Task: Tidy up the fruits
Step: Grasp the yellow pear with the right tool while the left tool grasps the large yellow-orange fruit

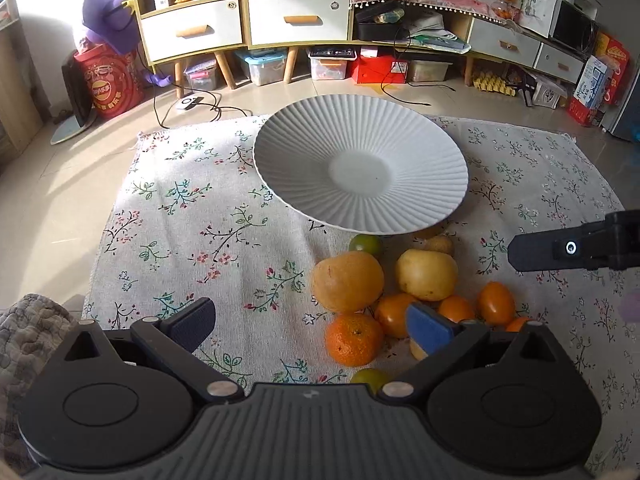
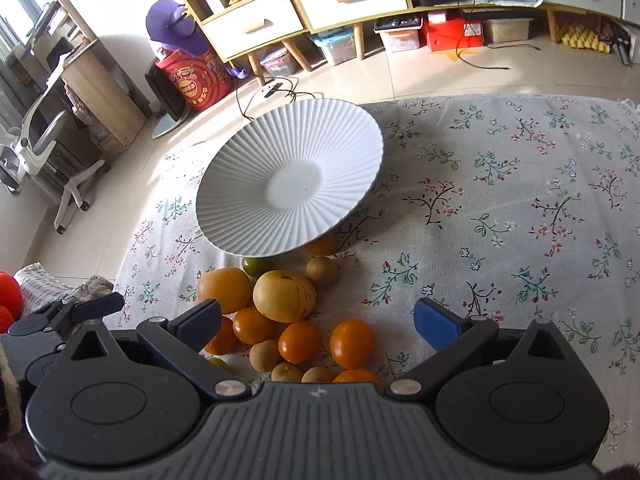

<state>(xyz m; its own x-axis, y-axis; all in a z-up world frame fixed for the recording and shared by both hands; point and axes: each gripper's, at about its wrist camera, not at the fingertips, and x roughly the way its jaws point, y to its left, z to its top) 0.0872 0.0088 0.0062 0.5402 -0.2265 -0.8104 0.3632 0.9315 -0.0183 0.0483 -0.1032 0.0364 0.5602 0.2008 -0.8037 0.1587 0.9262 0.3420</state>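
- Left gripper: fingers spread wide, nothing between them, held low over the floral cloth.
- Right gripper: fingers likewise wide apart, empty; one finger of it also visible at the right edge of the left wrist view.
- White ribbed plate: straight ahead of both grippers, on the cloth, nothing on it, near rim overhanging the farthest fruit.
- Fruit pile: on the cloth between the plate and the grippers, just ahead and right of the left gripper, directly ahead and partly beneath the right gripper.
- Large orange and yellow pear: side by side, touching or nearly so, at the far part of the pile.
- Mandarin: nearest the left gripper, just inside its right finger.
- Green lime: beyond the large orange, at the plate's rim.
- Small orange tomatoes and brown round fruits: close before the right gripper's body.
- Cabinet with drawers: far ahead on the floor, beyond the cloth.
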